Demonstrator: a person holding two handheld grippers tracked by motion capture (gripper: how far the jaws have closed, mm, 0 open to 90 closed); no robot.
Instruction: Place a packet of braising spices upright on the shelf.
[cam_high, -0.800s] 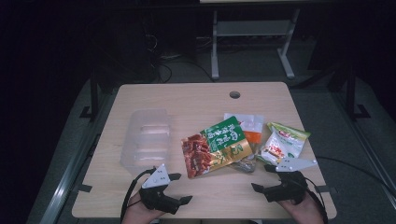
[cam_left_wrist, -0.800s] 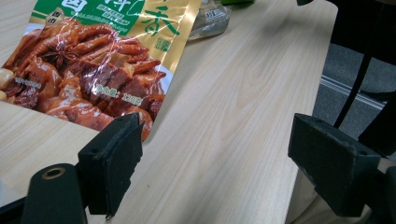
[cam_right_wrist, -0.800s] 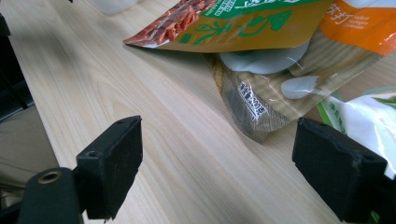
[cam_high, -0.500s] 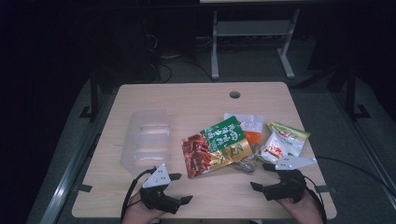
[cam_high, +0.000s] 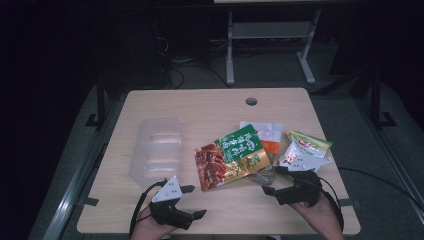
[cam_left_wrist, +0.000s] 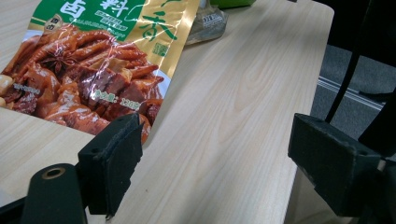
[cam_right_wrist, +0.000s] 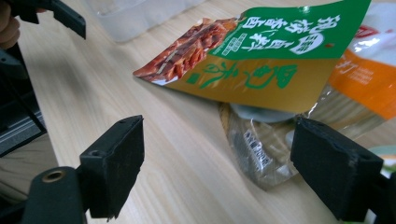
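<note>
Approach step: my left tongs (cam_high: 192, 200) and right tongs (cam_high: 272, 181) gape empty at the bench (cam_high: 210, 107) edge; next, I judge, close on the spice packet (cam_high: 231, 157).

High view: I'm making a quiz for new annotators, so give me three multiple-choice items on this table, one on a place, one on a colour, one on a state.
1. Where does the clear plastic tray lie relative to the snack packets?
A. To their left
B. To their right
C. On top of them

2. What colour is the upper part of the large packet that shows braised meat?
A. Blue
B. Green
C. Purple

3. How do the left gripper and the right gripper stand?
A. Both shut on a packet
B. One holds the tray
C. Both open, holding nothing

Answers: 1 A, the tray sits left of the packets. 2 B, a green band with white lettering. 3 C, bare table shows between each pair of fingers.
</note>
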